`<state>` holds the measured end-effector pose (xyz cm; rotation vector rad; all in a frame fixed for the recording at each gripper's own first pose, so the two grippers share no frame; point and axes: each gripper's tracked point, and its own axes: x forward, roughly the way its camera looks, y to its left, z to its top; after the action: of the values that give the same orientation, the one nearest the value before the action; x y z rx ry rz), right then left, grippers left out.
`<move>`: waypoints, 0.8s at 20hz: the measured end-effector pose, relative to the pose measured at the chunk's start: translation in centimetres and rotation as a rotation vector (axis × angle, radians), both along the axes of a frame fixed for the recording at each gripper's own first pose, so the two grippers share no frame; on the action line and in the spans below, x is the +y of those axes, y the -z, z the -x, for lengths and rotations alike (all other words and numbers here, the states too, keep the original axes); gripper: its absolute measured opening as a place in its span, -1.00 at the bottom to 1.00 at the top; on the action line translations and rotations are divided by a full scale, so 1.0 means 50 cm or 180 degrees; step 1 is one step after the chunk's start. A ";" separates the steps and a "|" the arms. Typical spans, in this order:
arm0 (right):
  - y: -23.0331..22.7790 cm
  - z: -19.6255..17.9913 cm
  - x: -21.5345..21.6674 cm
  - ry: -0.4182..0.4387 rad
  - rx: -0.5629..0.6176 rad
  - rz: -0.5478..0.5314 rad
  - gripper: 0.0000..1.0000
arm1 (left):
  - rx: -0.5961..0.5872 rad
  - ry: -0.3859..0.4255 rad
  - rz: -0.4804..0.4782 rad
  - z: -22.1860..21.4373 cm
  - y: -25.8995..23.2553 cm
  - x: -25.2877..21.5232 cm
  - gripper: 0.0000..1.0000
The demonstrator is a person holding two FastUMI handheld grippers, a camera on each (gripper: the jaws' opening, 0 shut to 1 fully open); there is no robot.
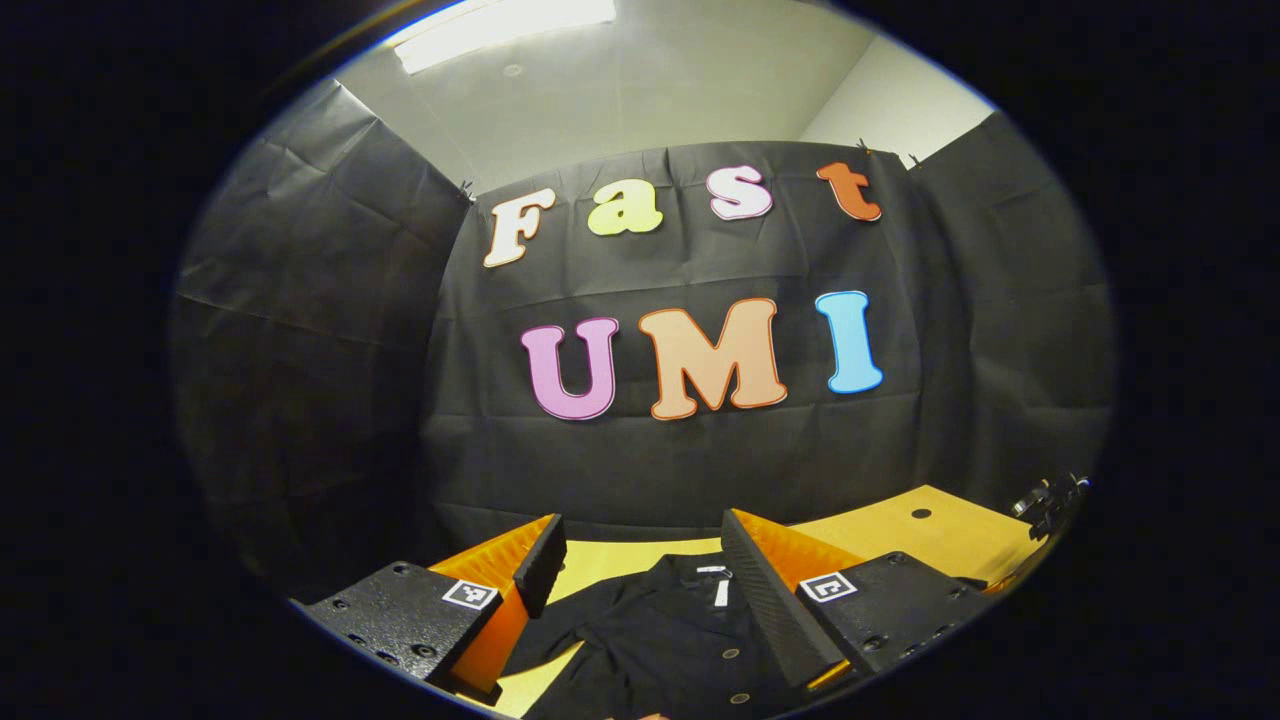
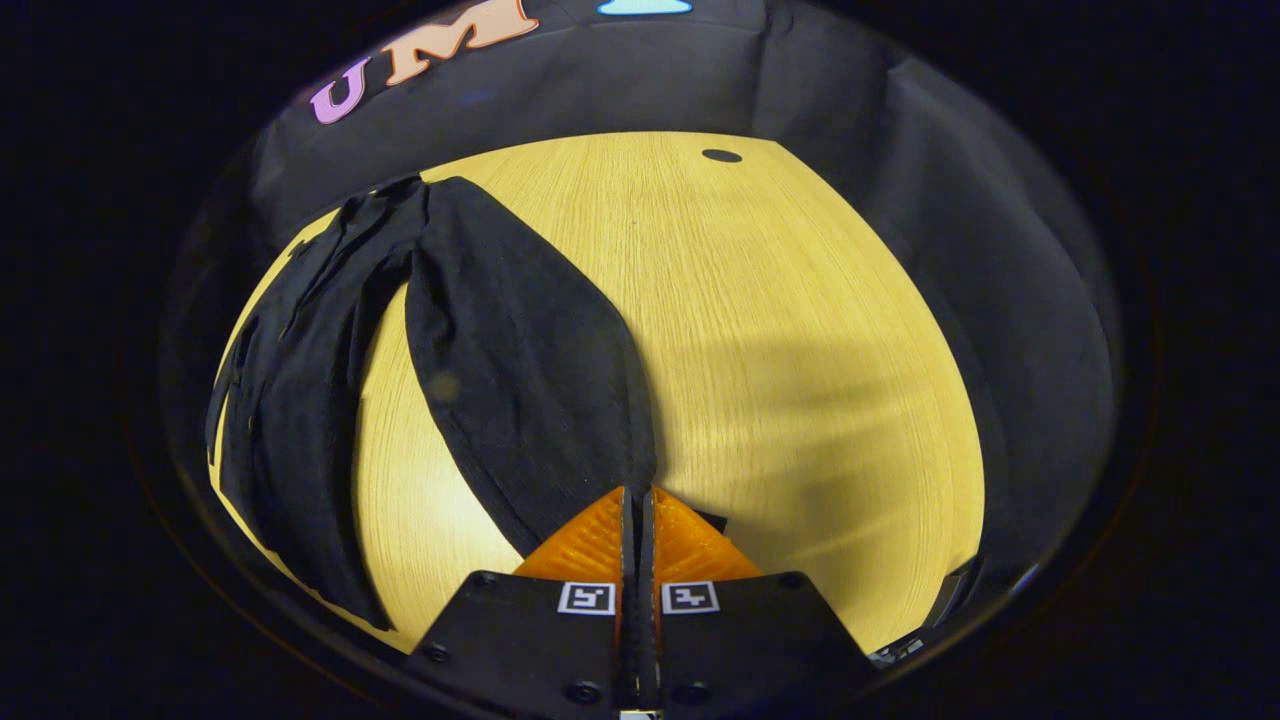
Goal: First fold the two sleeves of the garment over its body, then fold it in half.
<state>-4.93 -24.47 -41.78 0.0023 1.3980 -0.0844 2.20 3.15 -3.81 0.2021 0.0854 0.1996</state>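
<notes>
A black button-front garment (image 1: 665, 640) lies on the wooden table (image 1: 900, 535), its collar with a white label toward the back wall. My left gripper (image 1: 640, 538) hovers open above the garment's chest, with nothing between its fingers. In the right gripper view, the garment's body (image 2: 290, 400) lies bunched at the left. One black sleeve (image 2: 510, 360) stretches from the shoulder across the table (image 2: 800, 330) to my right gripper (image 2: 637, 497). That gripper is shut on the sleeve's end, low over the tabletop.
The table has a small round hole (image 2: 722, 155) near its far side. Black cloth walls close in the back and both sides. A dark metal object (image 1: 1050, 500) sits at the table's right edge. Bare wood lies right of the sleeve.
</notes>
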 end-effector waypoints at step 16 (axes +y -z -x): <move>-0.238 -0.253 0.159 0.0354 -0.1114 -0.0347 -0.95 | 0.0126 -0.0326 0.0298 0.041 0.034 0.206 0.87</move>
<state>7.73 -16.50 -29.88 0.1777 1.0505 -0.0951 0.14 13.44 -5.49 0.1084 0.1444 0.2931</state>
